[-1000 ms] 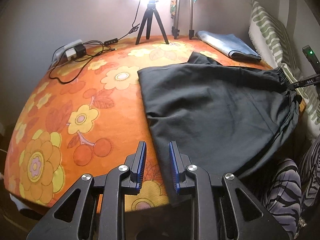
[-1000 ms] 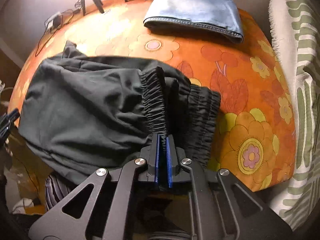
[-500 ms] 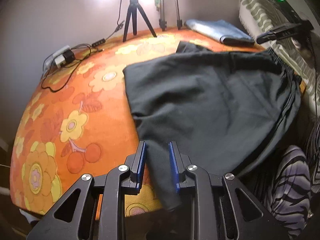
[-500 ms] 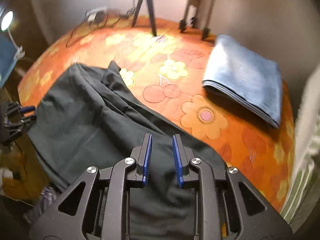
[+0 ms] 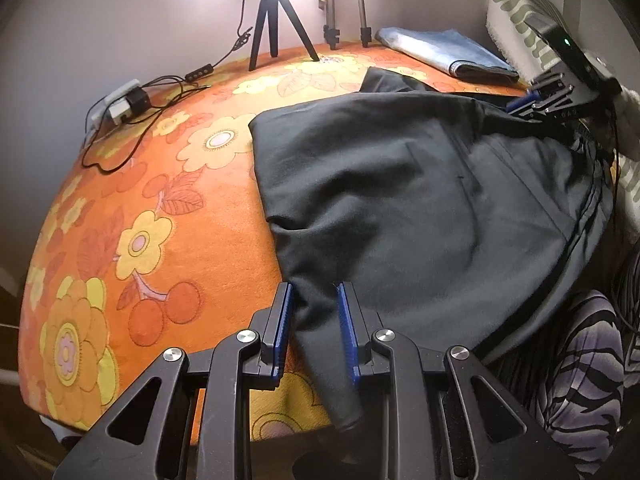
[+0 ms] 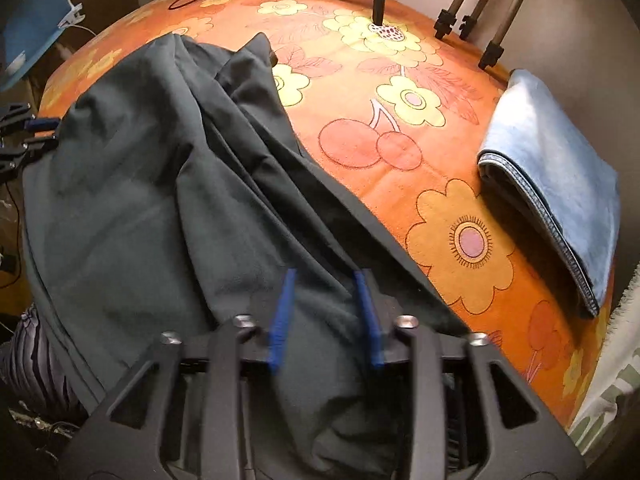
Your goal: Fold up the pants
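Dark grey-black pants [image 5: 400, 200] lie spread and rumpled on the orange flowered table [image 5: 160, 200], part hanging over the near edge. My left gripper [image 5: 314, 300] is open, its jaws on either side of a fold of the pants' near edge. My right gripper [image 6: 324, 284] is open and sits over the pants [image 6: 160, 200] near their far side, the fabric lying between and under its jaws. The right gripper also shows in the left wrist view [image 5: 524, 102], at the far right of the pants. The left gripper shows in the right wrist view [image 6: 34, 130], at the left edge.
Folded blue jeans [image 6: 560, 184] lie at the table's right, also in the left wrist view [image 5: 448, 52]. Tripod legs [image 5: 276, 28] and a power strip with cables [image 5: 120, 100] stand at the back. A striped pillow [image 5: 516, 0] is at the right. Zebra-print fabric [image 5: 588, 360] is below the table edge.
My right gripper let go of the elastic waistband, opened, and moved over the pants' far side. My left gripper moved forward so a fold of the near edge lies between its open jaws.
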